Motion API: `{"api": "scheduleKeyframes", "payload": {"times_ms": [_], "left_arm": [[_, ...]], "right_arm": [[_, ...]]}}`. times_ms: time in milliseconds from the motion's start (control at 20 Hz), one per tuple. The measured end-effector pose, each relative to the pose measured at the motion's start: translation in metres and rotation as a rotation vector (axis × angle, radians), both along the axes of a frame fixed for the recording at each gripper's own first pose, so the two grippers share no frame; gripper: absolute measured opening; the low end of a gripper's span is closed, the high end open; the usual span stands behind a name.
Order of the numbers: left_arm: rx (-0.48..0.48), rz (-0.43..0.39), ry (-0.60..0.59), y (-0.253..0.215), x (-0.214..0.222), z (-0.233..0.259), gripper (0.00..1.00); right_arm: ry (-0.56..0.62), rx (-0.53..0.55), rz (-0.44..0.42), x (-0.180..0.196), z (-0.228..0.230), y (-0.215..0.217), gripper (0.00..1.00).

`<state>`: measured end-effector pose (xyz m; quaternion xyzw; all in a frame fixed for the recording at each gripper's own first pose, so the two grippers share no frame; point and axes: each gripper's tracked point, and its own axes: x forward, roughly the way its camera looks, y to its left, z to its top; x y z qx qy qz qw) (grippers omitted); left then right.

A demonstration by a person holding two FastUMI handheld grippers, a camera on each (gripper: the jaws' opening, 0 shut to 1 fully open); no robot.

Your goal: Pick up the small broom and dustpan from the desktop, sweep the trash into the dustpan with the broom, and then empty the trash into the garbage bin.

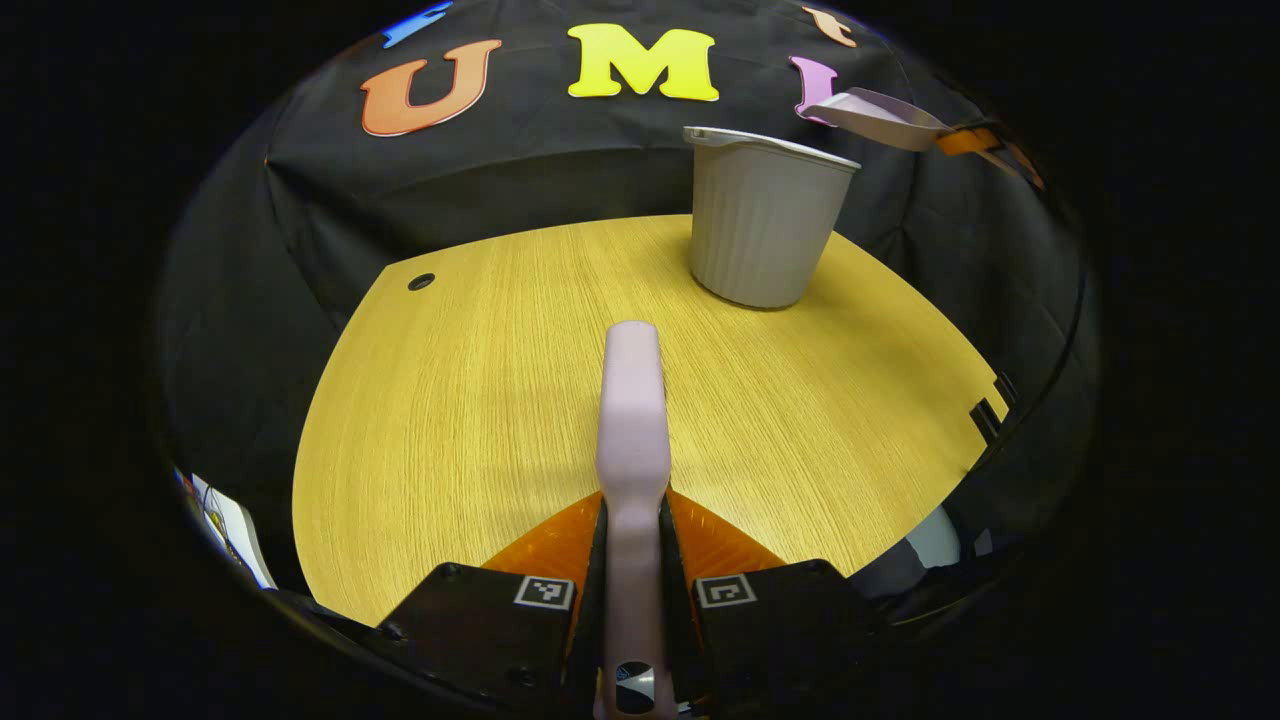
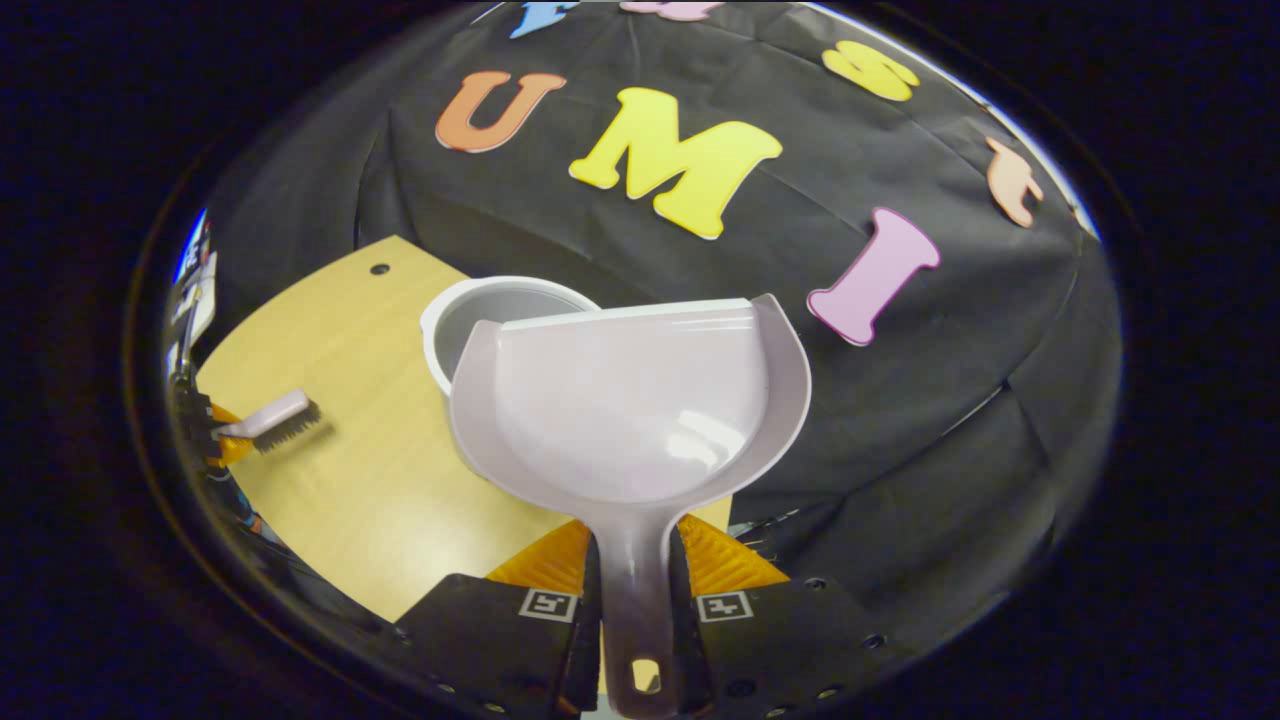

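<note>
Dustpan [image 2: 640, 410] handle runs back between right fingers [image 2: 560, 560] pinching it, mouth toward bin [image 2: 500, 305]; left fingers [image 1: 560, 555] pinch broom [image 1: 632, 430].

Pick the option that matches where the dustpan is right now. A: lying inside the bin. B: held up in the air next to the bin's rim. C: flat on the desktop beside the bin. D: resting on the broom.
B: the right gripper is shut on the dustpan handle, holding its pan aloft close by the rim of the bin, off the desktop.
</note>
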<state>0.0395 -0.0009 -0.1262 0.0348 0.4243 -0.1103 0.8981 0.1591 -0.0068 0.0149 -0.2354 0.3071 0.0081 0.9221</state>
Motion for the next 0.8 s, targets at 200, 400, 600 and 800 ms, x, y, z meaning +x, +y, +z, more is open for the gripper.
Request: {"api": "scheduleKeyframes", "payload": {"times_ms": [200, 400, 600, 800], "left_arm": [[0.028, 0.04, 0.016, -0.004, -0.004, 0.0, 0.3], [0.024, 0.077, 0.026, -0.013, -0.011, -0.006, 0.3], [0.03, 0.132, 0.034, -0.014, -0.015, -0.022, 0.3], [0.02, 0.175, 0.078, -0.014, -0.026, -0.039, 0.3]], "right_arm": [[-0.03, 0.167, -0.033, -0.085, -0.035, -0.007, 0.28], [0.0, 0.373, -0.094, -0.139, -0.093, -0.005, 0.28], [0.04, 0.453, -0.193, -0.156, -0.169, -0.002, 0.29], [0.176, 0.493, -0.249, -0.166, -0.252, 0.019, 0.28]]}}
